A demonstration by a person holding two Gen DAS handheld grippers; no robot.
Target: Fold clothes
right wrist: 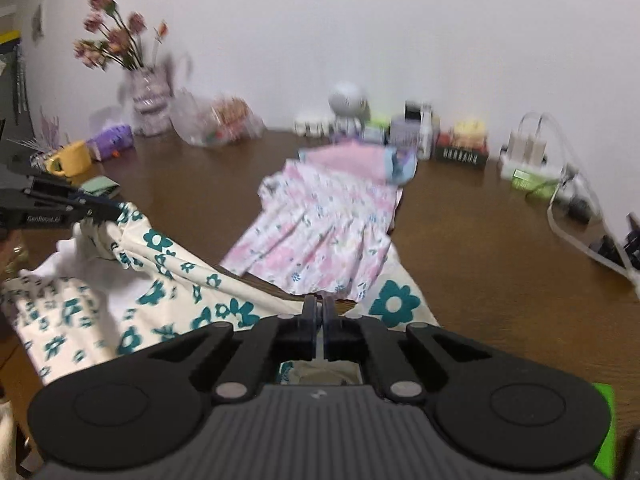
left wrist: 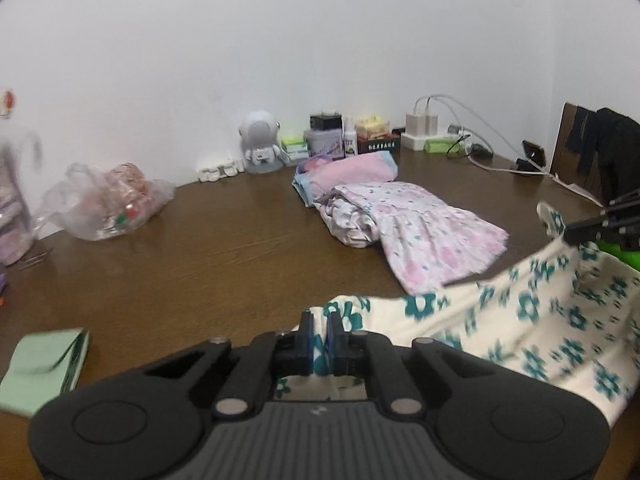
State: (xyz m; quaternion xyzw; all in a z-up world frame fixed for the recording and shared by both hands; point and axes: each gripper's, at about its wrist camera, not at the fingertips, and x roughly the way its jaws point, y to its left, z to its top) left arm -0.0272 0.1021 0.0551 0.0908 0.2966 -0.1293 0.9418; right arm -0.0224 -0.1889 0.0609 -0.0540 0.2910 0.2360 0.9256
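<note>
A home: a wooden table (left wrist: pixel 224 248) against a white wall, crowded with flowers (right wrist: pixel 112 36), toiletries (left wrist: pixel 350 136) and chargers (left wrist: pixel 422 122).

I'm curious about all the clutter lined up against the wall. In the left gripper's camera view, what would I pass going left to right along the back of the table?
Plastic bag → white robot-shaped toy → small white bottle → dark box with a yellow top → white power strip with chargers.

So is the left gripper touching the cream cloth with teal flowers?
Touching. The left wrist view shows the left gripper with its jaws closed on an edge of the cream teal-flowered cloth.
</note>
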